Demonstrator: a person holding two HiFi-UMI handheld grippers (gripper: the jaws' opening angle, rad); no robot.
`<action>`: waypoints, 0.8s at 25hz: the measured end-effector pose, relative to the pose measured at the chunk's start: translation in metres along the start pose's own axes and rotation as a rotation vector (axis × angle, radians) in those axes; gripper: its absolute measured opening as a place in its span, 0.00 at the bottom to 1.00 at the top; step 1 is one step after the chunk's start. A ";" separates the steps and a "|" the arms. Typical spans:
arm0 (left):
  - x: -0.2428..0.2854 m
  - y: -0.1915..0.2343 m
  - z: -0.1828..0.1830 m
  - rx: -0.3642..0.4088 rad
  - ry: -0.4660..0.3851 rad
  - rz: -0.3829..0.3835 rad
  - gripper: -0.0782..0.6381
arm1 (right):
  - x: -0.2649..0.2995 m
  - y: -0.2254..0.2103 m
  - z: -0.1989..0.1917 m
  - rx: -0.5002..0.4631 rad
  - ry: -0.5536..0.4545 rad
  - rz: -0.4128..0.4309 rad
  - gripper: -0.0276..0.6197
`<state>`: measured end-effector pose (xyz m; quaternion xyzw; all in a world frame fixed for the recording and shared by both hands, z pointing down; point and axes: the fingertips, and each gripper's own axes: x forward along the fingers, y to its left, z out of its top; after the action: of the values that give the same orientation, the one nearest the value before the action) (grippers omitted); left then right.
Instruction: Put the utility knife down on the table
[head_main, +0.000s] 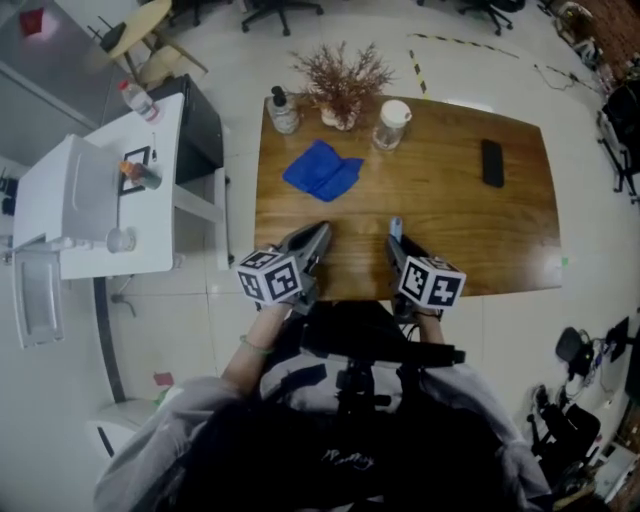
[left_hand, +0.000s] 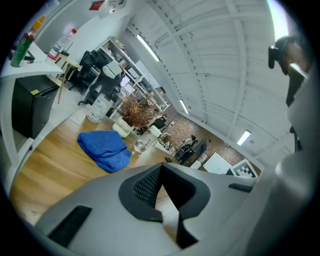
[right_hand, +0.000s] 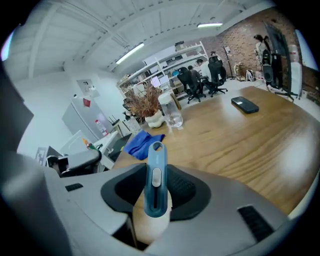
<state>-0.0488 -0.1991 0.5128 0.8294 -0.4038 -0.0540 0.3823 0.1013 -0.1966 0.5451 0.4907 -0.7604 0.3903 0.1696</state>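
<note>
A blue utility knife with a grey slider stands upright between the pads of my right gripper, which is shut on it. In the head view the knife's tip pokes out ahead of the right gripper, just over the near edge of the wooden table. My left gripper hovers beside it at the same edge. Its jaws meet at the tips and hold nothing.
A blue cloth lies mid-left on the table. At the far edge stand a soap bottle, a dried plant and a glass jar. A black phone lies at the right. A white side table stands at the left.
</note>
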 end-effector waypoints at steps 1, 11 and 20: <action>0.003 -0.005 0.000 -0.001 -0.004 -0.017 0.12 | -0.008 0.002 0.005 0.002 -0.018 0.010 0.26; 0.011 -0.024 -0.002 0.176 0.032 0.004 0.12 | -0.034 -0.003 0.010 0.013 -0.057 0.032 0.26; 0.009 -0.025 0.000 0.171 -0.005 0.018 0.12 | -0.030 -0.004 0.006 -0.006 -0.031 0.042 0.26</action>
<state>-0.0268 -0.1963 0.4973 0.8553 -0.4152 -0.0180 0.3094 0.1197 -0.1837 0.5240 0.4803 -0.7741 0.3838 0.1511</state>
